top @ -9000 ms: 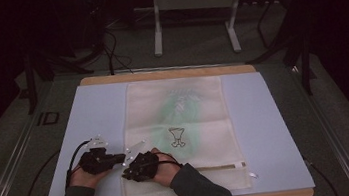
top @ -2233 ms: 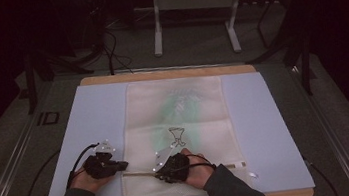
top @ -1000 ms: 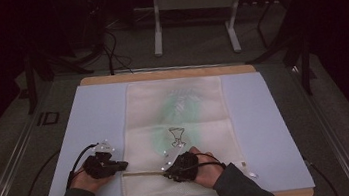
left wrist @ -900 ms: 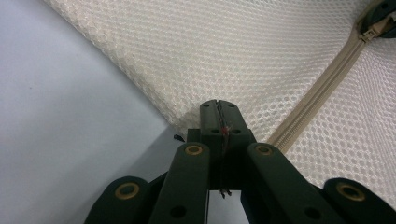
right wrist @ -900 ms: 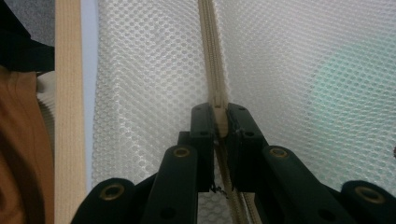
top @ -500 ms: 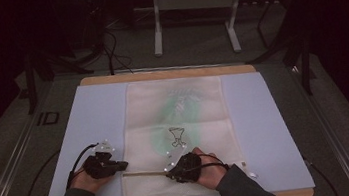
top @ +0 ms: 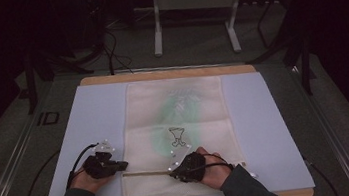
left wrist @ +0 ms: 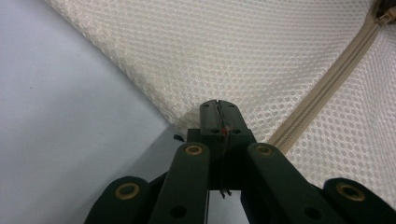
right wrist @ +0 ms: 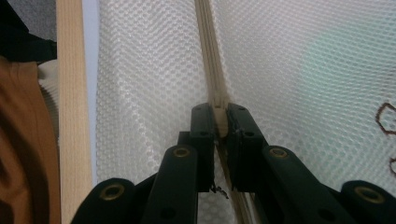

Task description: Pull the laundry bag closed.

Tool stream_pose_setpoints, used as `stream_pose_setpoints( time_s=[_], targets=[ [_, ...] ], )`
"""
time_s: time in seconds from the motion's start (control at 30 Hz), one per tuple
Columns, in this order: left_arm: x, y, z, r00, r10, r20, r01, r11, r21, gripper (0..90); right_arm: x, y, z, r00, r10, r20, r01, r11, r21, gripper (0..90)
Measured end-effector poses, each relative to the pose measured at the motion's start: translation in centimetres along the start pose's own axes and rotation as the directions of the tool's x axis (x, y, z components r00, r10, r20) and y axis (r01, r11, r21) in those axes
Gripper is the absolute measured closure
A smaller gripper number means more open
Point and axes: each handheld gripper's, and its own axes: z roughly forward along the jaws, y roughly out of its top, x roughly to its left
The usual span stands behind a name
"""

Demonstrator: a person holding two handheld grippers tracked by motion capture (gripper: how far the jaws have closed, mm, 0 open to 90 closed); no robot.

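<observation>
Mesh, cream-white and honeycombed, makes up the zippered laundry bag (top: 179,132) lying flat in the middle of the high view on a pale blue mat (top: 90,123) over a wooden table (top: 164,73); a small dark outline drawing (top: 177,136) sits at the bag's centre above a green tint, and no lettering on it can be read; at the left edge of that view a floor marking (top: 47,118) looks like "ID", too dim to be sure; the left gripper (top: 120,166), at lower left, is clenched on the bag's corner fabric, and in the left gripper view its jaws meet over the mesh edge with the beige zipper (left wrist: 322,91) running off to the upper right; the right gripper (top: 172,170), lower centre, is clamped on the zipper, and in the right gripper view something beige, likely the slider (right wrist: 221,122), shows between the jaws, mostly hidden; both forearms are cut off by the bottom edge; the background is too dark to make out beyond a pale metal stand (top: 191,5).
</observation>
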Motion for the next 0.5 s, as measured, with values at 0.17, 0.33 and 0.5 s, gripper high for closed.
stream_pose_setpoints(
  time_s=[0.17, 0.33, 0.5],
  targets=[
    [0.00, 0.00, 0.00, 1.0000, 0.001, 0.000, -0.001, 1.0000, 0.000, 90.0, -0.02, -0.20, -0.37, 1.0000, 0.003, 0.005, -0.003, 1.000, -0.001, 82.3],
    [0.01, -0.01, -0.01, 1.0000, 0.001, -0.001, -0.001, 1.0000, 0.000, 90.0, -0.09, -0.45, -0.61, 0.9999, 0.004, 0.010, -0.004, 1.000, -0.002, 82.3],
    [0.01, -0.01, -0.01, 1.0000, 0.001, -0.001, -0.001, 1.0000, 0.000, 90.0, -0.24, -0.73, -1.02, 0.9999, 0.010, 0.012, -0.010, 1.000, -0.003, 82.2]
  ],
)
